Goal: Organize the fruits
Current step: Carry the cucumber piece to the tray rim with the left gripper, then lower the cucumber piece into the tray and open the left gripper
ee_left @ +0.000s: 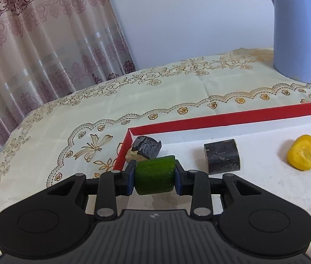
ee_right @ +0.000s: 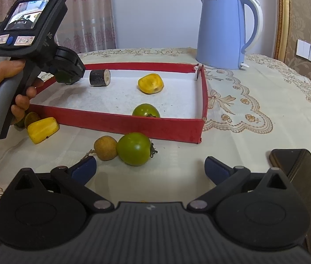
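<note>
The jaws of the left gripper (ee_left: 154,177) are clamped on a green fruit chunk (ee_left: 154,176), one blue pad pressed against each of its sides, and they hold it above the near-left corner of the red tray (ee_left: 221,117). Just beyond the jaws, in that corner against the tray wall, lies a dark chunk with a pale cut end (ee_left: 144,148). Ahead and to the right of them a second dark chunk (ee_left: 221,156) sits on the tray's white floor, and farther right a yellow fruit piece (ee_left: 302,153).

The jaws of the right gripper (ee_right: 150,169) stand wide apart with nothing between them, low over the tabletop (ee_right: 254,114). Just ahead of them, outside the tray, a green tomato (ee_right: 134,148) touches a small brown round fruit (ee_right: 106,147). Farther left on the cloth lies a yellow chunk (ee_right: 42,129), beside the hand (ee_right: 12,92) gripping the left tool's handle. Inside the tray, beyond the near wall, sits another green tomato (ee_right: 146,110). A blue kettle (ee_right: 221,30) stands behind the tray, and a dark phone (ee_right: 305,171) lies right of the jaws.
</note>
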Action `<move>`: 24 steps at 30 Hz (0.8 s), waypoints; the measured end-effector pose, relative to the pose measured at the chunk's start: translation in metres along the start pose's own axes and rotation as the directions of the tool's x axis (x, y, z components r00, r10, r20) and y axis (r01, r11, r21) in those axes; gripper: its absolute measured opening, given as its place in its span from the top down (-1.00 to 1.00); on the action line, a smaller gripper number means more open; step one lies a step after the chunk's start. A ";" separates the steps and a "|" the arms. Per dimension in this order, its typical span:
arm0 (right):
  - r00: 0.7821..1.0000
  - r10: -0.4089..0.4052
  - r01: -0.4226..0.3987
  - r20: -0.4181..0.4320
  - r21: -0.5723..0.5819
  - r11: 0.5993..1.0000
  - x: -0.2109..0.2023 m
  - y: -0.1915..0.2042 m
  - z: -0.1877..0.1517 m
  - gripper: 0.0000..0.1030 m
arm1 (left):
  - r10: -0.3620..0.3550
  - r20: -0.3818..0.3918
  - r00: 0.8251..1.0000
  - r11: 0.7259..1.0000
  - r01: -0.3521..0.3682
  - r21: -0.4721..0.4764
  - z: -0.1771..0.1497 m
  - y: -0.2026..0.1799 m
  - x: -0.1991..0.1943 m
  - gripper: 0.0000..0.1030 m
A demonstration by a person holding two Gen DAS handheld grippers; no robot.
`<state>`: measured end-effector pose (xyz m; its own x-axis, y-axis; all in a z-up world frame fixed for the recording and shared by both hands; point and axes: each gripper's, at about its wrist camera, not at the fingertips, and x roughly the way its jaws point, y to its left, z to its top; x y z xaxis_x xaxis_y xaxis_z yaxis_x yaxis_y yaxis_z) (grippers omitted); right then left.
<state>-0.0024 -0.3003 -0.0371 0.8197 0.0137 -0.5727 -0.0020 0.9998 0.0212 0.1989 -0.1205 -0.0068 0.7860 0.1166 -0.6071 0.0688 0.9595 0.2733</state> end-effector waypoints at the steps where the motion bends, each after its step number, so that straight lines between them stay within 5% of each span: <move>1: 1.000 0.000 0.000 0.000 0.000 1.000 0.000 0.000 0.000 -1.00 | 0.000 -0.003 1.000 1.000 0.000 -0.002 0.000 0.000 0.001 0.36; 8: 1.000 -0.003 0.003 -0.003 -0.003 1.000 0.001 0.001 0.000 -1.00 | 0.006 -0.025 1.000 1.000 -0.006 -0.024 0.001 0.005 0.004 0.31; 12: 1.000 -0.002 0.002 -0.003 -0.003 1.000 0.001 0.001 0.000 -1.00 | 0.035 0.006 0.999 0.999 -0.035 -0.006 0.000 0.004 -0.003 -0.14; 18: 1.000 -0.003 0.003 0.002 -0.007 1.000 0.000 0.001 0.000 -1.00 | 0.051 0.030 0.998 0.999 -0.051 -0.015 -0.003 0.009 -0.020 -0.30; 24: 1.000 0.002 -0.002 0.023 0.003 1.000 -0.004 -0.001 0.000 -1.00 | 0.112 0.116 0.987 0.987 -0.098 -0.126 -0.023 0.035 -0.061 -0.50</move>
<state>-0.0054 -0.3012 -0.0351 0.8328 0.0151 -0.5534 -0.0018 0.9997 0.0245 0.1391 -0.0884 0.0228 0.8545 0.1933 -0.4822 -0.0864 0.9681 0.2350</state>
